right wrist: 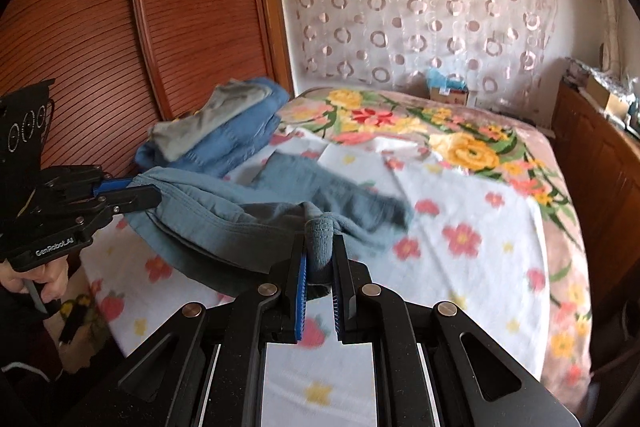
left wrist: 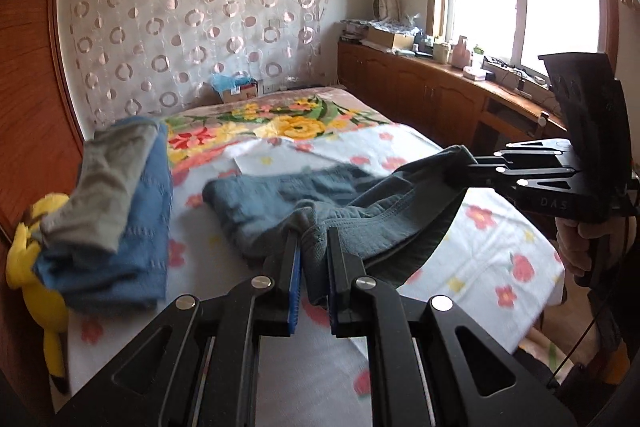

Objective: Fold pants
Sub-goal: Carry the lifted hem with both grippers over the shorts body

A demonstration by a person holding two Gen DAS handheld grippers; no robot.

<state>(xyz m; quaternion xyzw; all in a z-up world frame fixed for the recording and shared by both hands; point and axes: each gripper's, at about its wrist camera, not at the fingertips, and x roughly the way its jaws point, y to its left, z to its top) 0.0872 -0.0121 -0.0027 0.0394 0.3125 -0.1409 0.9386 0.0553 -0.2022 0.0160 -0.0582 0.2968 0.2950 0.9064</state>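
Observation:
Blue-grey pants (left wrist: 276,195) lie partly on the flowered bed sheet (left wrist: 492,247), their near end lifted off it. My left gripper (left wrist: 314,247) is shut on a bunched fold of that end. In the same view my right gripper (left wrist: 454,171) comes in from the right, shut on the other corner of the pants. The right wrist view shows my right gripper (right wrist: 320,247) clamping a roll of the pants (right wrist: 352,203), with my left gripper (right wrist: 146,193) at the left edge pinching the fabric. The cloth sags between the two grips, and the legs trail away over the bed.
Folded blue and grey clothes (left wrist: 120,195) are stacked at the bed's left side beside a yellow plush toy (left wrist: 36,247). A wooden wardrobe (right wrist: 120,27) stands left of the bed. A low wooden cabinet (left wrist: 420,95) runs under the window. A cardboard box (left wrist: 240,91) sits at the headboard.

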